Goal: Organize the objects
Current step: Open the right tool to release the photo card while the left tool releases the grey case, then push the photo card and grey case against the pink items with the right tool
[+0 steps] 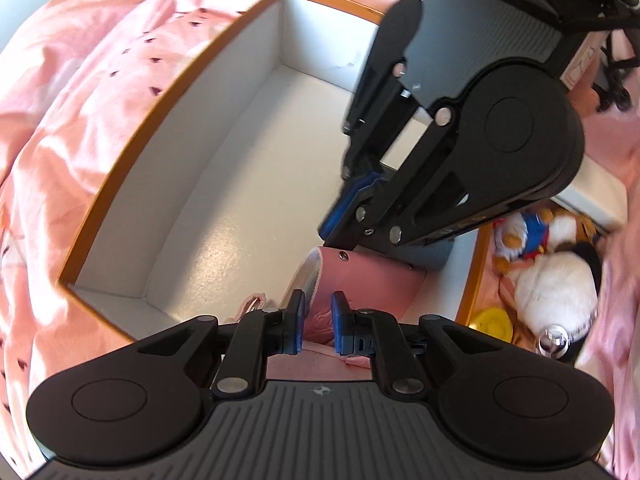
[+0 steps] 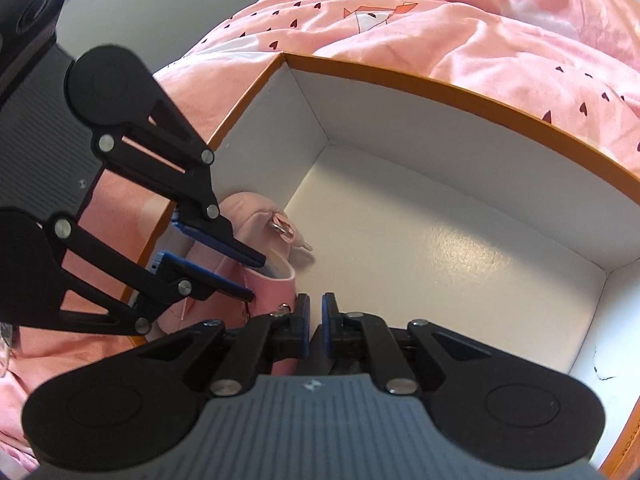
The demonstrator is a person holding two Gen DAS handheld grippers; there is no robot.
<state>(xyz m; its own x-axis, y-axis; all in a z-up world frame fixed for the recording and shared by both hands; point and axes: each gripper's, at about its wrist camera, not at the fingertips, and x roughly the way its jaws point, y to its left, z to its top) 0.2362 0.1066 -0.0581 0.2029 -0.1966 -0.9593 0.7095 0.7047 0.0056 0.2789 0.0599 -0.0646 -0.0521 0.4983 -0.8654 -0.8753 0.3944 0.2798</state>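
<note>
Gripping the pink pouch [image 1: 320,312] by its edge, left gripper [image 1: 318,326] holds it inside the box [image 1: 132,132], near a corner. Right gripper [image 2: 316,326] is closed on nothing, over the white box floor. Plush toys [image 1: 552,276] lie outside, on pink bedding [image 2: 500,20].

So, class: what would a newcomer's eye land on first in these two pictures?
Probably the big orange-rimmed box, its white inside nearly bare, sitting on rumpled pink bedding. Next, the left gripper clamped on a pink bag in the box's corner, with the right gripper shut beside it. Outside the box lie plush toys.
</note>
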